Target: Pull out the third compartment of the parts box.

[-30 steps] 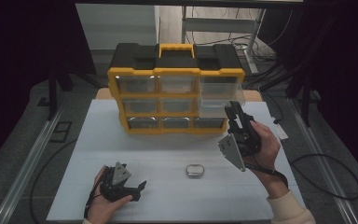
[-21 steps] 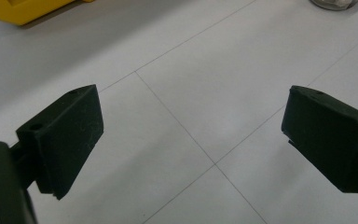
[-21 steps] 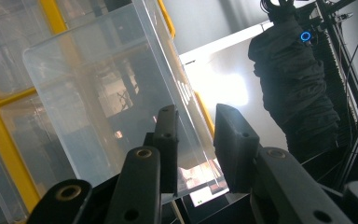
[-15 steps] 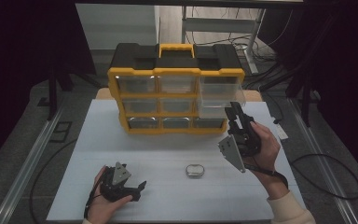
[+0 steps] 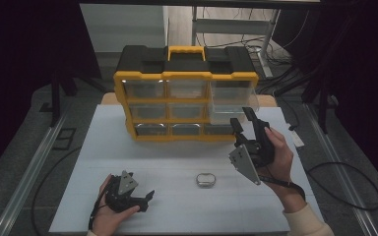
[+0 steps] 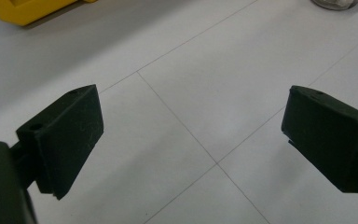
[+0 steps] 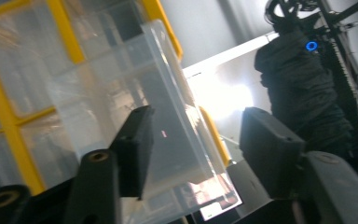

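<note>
Currently my left tool [image 5: 145, 196] idles low on the counter [image 5: 177, 162], jaws spread on nothing, keeping clear. Rightward lies a small metal ring [image 5: 206, 179], then my right tool [image 5: 243, 118], whose jaws have just been opening, straddling the pulled-out clear drawer [image 5: 231, 101] of the yellow organizer [image 5: 184, 76], its front wall between them, unpinched.

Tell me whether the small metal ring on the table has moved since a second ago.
No. The metal ring lies at the same spot on the white table, equally far below the yellow drawer cabinet.
</note>
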